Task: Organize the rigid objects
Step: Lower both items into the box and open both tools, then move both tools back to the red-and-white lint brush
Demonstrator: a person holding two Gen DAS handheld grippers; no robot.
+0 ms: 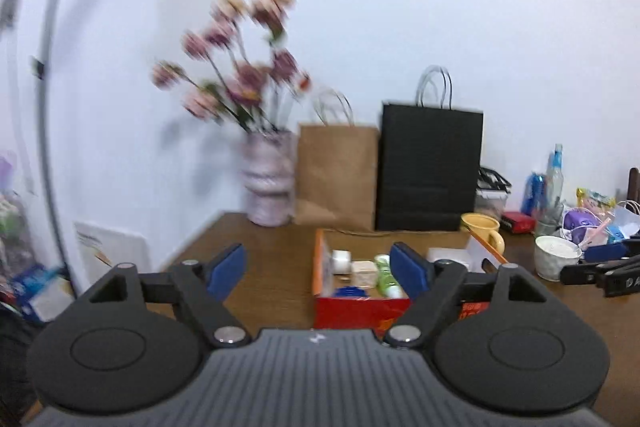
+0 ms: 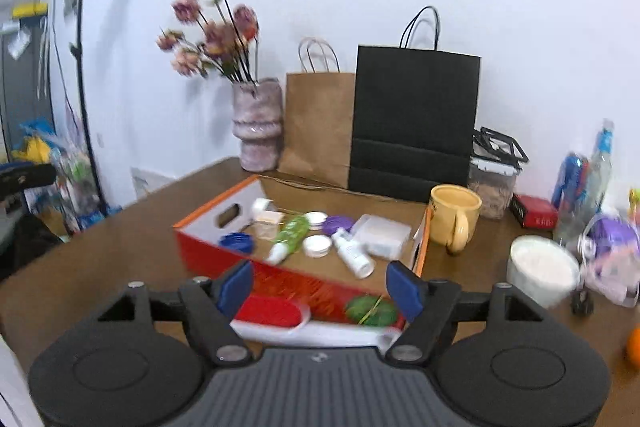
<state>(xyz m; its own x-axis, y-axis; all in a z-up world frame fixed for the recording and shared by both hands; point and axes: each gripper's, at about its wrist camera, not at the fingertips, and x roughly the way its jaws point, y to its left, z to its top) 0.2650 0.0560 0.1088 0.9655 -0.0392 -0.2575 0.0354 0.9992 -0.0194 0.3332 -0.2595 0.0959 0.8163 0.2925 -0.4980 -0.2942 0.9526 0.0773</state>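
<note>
An open red and orange cardboard box (image 2: pixel 216 247) lies on the brown table; it also shows in the left wrist view (image 1: pixel 352 311). Inside lie a green tube (image 2: pixel 292 233), a white bottle (image 2: pixel 354 255), a clear plastic case (image 2: pixel 382 233), a blue lid (image 2: pixel 237 242), a purple lid (image 2: pixel 338 224) and white round jars (image 2: pixel 317 246). My left gripper (image 1: pixel 318 269) is open and empty, in front of the box. My right gripper (image 2: pixel 320 287) is open and empty above the box's near wall. The right gripper also shows at the left wrist view's right edge (image 1: pixel 600 271).
A yellow mug (image 2: pixel 454 219) stands right of the box, a white bowl (image 2: pixel 542 269) further right. A vase of flowers (image 2: pixel 258 123), a brown paper bag (image 2: pixel 318 127) and a black bag (image 2: pixel 414 123) line the wall. Bottles and clutter fill the right side. An orange (image 2: pixel 634 347) lies at the far right.
</note>
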